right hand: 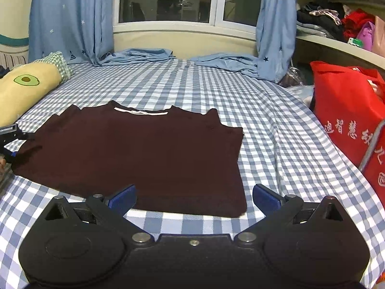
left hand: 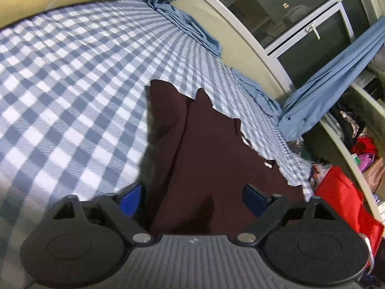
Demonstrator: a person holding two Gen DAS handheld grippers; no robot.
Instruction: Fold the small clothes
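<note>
Dark maroon cotton T-shirt [right hand: 134, 149] flat on checked bedsheet [right hand: 276, 125] | left gripper [left hand: 191, 197] spread over shirt's sleeve edge, nothing pinched | right gripper [right hand: 193, 198] spread at hem | advice: pinch one layer, fold sleeve inward.

I see a matt dark maroon cloth T-shirt [right hand: 134, 149] on a blue-and-white checked woven cotton-like bedsheet [right hand: 276, 125]; the red bag [right hand: 346, 110] looks like non-woven fabric.

red bag [right hand: 346, 120] cropped, shelf clutter [right hand: 336, 24] indistinct
</note>
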